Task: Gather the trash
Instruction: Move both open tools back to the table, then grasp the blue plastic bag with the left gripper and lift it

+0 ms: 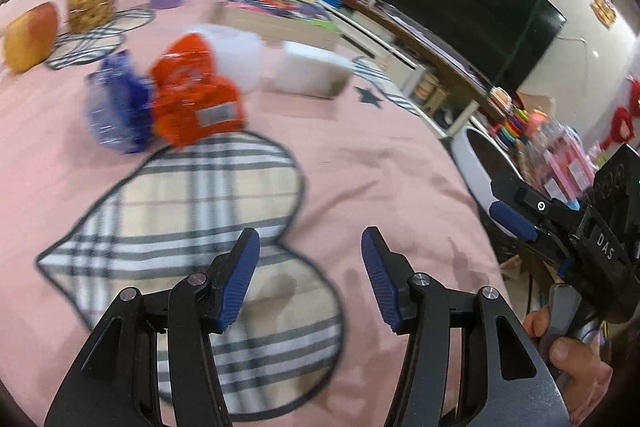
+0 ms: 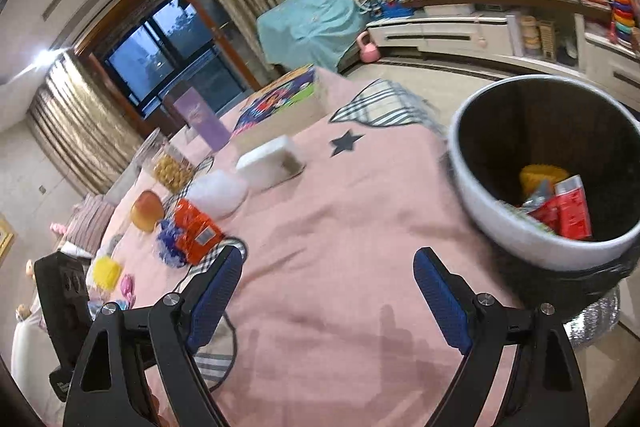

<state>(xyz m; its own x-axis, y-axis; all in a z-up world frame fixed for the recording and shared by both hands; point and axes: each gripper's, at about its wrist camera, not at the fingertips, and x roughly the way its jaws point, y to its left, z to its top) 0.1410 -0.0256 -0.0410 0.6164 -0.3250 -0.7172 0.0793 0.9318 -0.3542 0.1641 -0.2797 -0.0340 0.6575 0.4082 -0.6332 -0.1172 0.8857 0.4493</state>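
Wrappers (image 1: 196, 91) on tbl, bin (image 2: 496, 183) nearby.

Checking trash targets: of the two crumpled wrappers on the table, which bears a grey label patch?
The orange wrapper, right of the blue wrapper, which shows no such patch.

You have a pink tablecloth (image 1: 360, 155) under you, patched with a heart (image 1: 192, 211) in cream, white and grey plaid and a dark grey star (image 2: 346, 142). On it sit an orange wrapper (image 1: 192, 95) and a blue-and-clear one (image 1: 116, 103). Your bin (image 2: 480, 199) is white-rimmed, black inside — red packets (image 2: 568, 213) and something yellow (image 2: 542, 174) in it. Your gripper pads (image 1: 240, 279) are blue — ribbed, on black arms.
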